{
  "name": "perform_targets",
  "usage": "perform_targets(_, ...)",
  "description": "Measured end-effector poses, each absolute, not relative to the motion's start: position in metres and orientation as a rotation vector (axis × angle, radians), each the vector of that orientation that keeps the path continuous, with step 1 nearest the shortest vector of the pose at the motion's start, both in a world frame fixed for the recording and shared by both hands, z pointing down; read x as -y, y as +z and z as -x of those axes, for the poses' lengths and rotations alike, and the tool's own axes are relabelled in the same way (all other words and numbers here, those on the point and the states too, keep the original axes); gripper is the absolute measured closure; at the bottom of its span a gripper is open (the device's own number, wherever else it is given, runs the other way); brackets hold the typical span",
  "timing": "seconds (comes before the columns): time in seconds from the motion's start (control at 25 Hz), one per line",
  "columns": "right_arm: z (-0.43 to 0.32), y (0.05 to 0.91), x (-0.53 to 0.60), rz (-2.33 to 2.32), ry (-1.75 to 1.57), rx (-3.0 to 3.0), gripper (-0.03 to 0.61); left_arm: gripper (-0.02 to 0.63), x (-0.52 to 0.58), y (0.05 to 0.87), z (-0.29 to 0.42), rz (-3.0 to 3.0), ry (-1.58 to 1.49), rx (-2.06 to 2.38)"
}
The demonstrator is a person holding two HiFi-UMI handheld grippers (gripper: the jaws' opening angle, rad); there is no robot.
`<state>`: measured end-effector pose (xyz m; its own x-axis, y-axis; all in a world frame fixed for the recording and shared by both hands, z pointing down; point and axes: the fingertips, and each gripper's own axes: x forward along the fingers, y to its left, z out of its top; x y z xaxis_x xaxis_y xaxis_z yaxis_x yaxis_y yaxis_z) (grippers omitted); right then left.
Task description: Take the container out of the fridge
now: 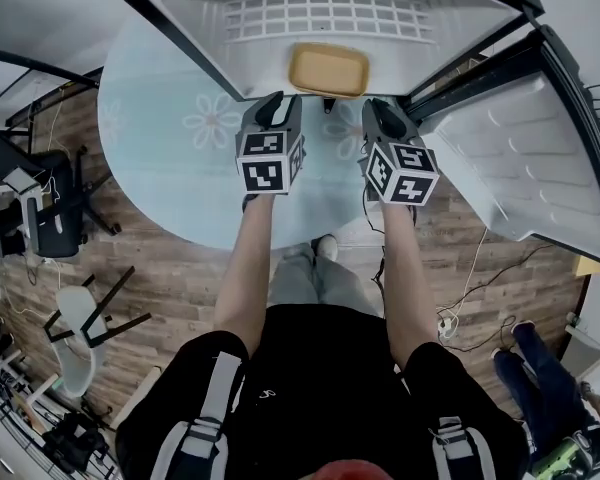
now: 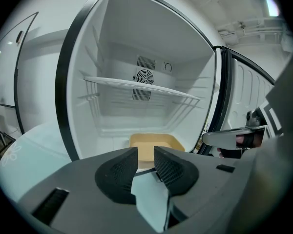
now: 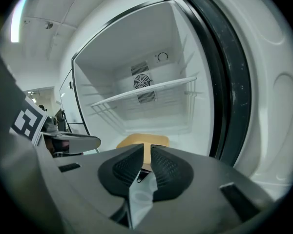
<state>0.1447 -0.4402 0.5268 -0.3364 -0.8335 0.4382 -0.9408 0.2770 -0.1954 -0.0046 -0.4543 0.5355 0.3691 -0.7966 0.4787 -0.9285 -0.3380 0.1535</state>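
Note:
A shallow tan container lies on the floor of the open small fridge, near its front edge. The left gripper view shows this container just beyond my jaws, and the right gripper view shows the container likewise. My left gripper hovers in front of the fridge opening, left of the container, open with nothing between its pads. My right gripper hangs level with it on the right. Its jaws stand a narrow slit apart and empty.
The fridge stands on a round pale-blue table with flower prints. Its door swings open to the right. A wire shelf spans the fridge above the container. Chairs stand at the left, cables lie on the wooden floor, another person's legs at the right.

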Motion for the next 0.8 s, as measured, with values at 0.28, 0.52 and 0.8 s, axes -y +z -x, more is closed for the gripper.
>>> perform_targets(0.28,-0.146,0.544,0.466,-1.633,0.626,2.236,0.529,0.495,0.483,0.548,0.008,-2.208,0.495,1.508)
perform_targets(0.52,-0.149,0.558,0.486,-1.638,0.629,2.175,0.530,0.495,0.500,0.560,0.011,-2.175,0.522,1.500)
perform_targets(0.8,-0.153,0.576,0.501,-1.639,0.659,2.099,0.530,0.495,0.516,0.577,0.011,-2.143,0.552,1.471)
